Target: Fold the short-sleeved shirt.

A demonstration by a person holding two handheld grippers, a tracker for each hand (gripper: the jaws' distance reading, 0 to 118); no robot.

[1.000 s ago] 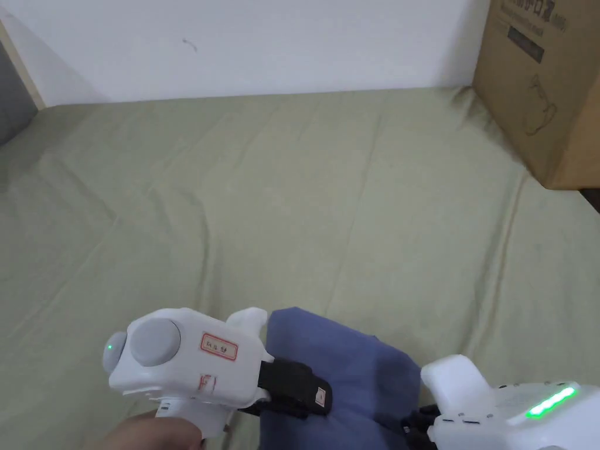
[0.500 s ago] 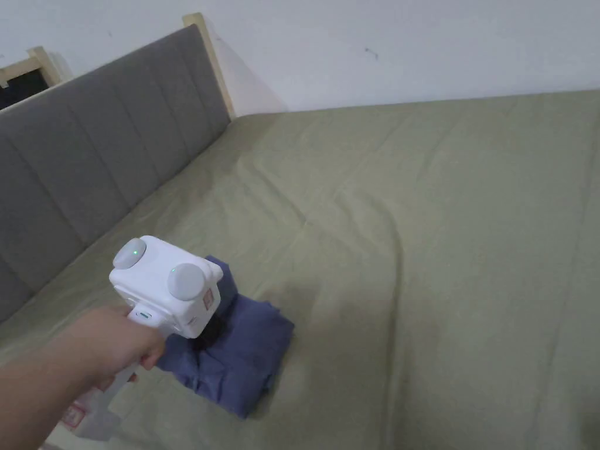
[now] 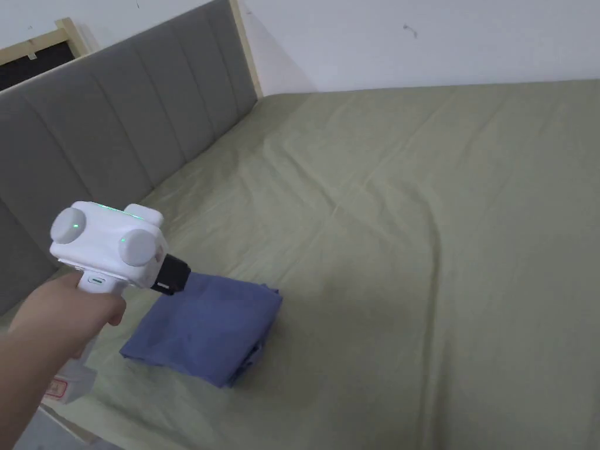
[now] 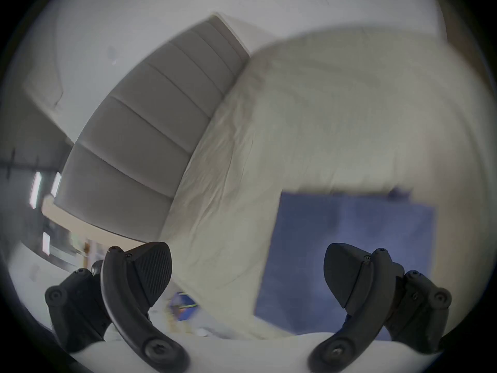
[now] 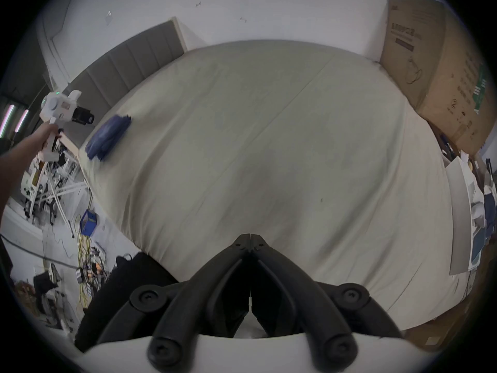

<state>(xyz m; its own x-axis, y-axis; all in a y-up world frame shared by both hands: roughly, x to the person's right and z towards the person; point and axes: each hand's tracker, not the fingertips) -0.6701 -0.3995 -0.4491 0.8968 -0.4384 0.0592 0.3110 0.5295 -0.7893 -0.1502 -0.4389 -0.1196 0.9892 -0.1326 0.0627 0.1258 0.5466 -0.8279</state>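
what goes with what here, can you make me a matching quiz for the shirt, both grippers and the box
Things:
1. shirt
2. left gripper
3. right gripper
4. cardboard box

States:
a. jaws closed together, empty
b. stands at the bed's far corner by the wall
c. jaws spread wide, holding nothing
d. folded, lying on the bed sheet

Pairs: 1-d, 2-c, 3-a, 4-b
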